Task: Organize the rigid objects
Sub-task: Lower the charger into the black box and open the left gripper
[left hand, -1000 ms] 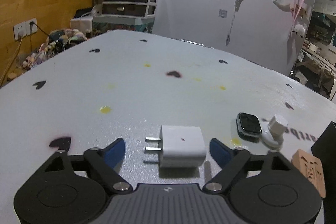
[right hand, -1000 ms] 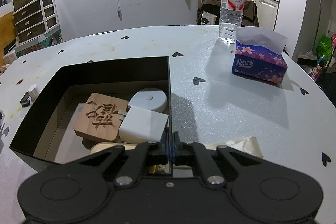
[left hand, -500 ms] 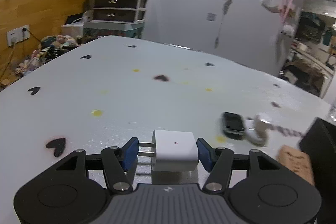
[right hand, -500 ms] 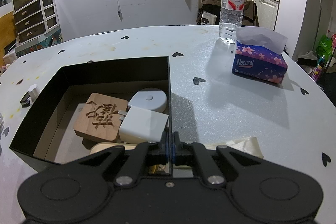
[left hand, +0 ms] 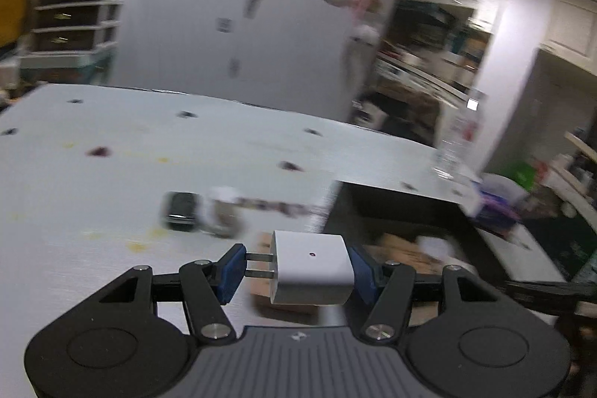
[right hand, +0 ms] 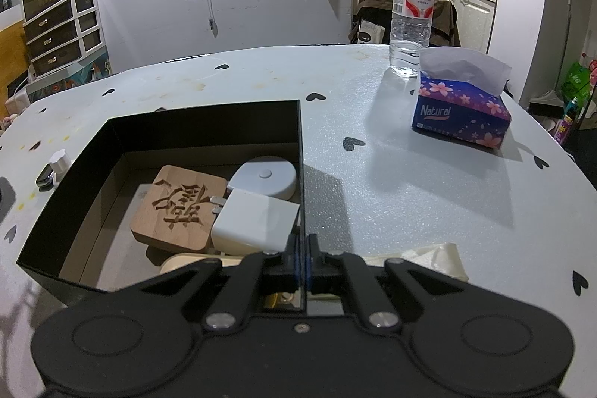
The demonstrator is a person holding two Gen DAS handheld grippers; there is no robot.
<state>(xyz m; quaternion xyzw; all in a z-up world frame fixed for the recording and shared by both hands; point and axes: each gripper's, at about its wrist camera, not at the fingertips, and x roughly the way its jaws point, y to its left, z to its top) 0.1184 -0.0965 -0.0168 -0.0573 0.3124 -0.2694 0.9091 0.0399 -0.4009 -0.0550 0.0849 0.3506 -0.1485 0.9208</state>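
White charger [left hand: 312,266] clamped in left gripper [left hand: 296,271], box [left hand: 395,211] at two o'clock — right gripper [right hand: 301,258] pinches box wall.

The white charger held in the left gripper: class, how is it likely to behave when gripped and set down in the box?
The charger looks like a hard, smooth cube, so it probably stays stiff but may slip. The left gripper presses one pad on its prongs, so it could twist. With flat faces, it likely won't roll in the box.

Left claw [left hand: 294,273] clamps white charger [left hand: 311,273] near a blurred, seemingly black box [left hand: 391,211].
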